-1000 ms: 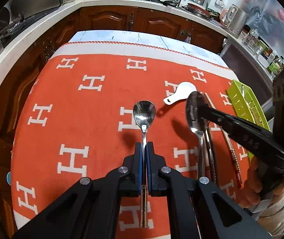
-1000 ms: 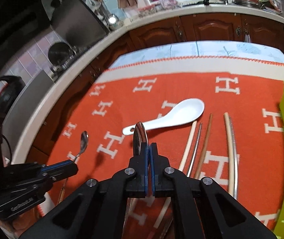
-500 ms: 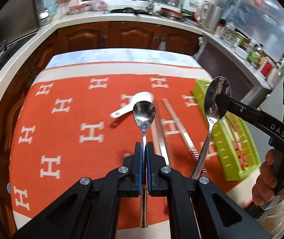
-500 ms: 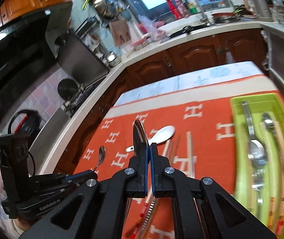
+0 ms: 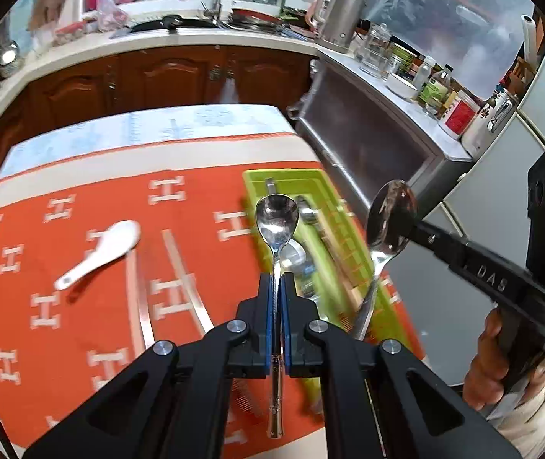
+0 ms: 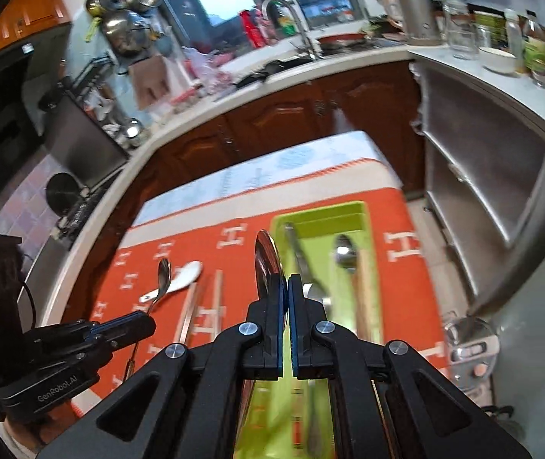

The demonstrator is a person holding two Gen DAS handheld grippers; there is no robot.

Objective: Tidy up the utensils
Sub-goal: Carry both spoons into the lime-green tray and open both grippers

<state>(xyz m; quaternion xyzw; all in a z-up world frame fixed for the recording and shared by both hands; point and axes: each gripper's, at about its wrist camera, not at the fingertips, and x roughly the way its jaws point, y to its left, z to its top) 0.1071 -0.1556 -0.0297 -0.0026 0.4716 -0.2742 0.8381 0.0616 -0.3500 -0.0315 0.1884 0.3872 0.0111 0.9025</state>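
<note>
My left gripper (image 5: 279, 287) is shut on a metal spoon (image 5: 276, 222) held by its neck above the near end of the green utensil tray (image 5: 272, 179). My right gripper (image 6: 285, 287) is shut on a second metal spoon (image 6: 266, 260), held on edge over the same tray (image 6: 353, 212); this spoon also shows in the left wrist view (image 5: 391, 218), off the tray's right side. The tray holds several utensils, among them a spoon (image 6: 345, 250). A white ceramic spoon (image 5: 100, 252) and metal chopsticks (image 5: 184, 271) lie on the orange cloth.
The orange H-patterned cloth (image 5: 81, 344) covers the table. A steel cabinet (image 5: 368, 141) stands just right of the table, wooden kitchen cabinets (image 5: 177, 76) behind it. The left gripper shows at the lower left of the right wrist view (image 6: 134, 323).
Both grippers have swung right with their spoons, from over the middle of the cloth to over the green tray. The tray has come into central view.
</note>
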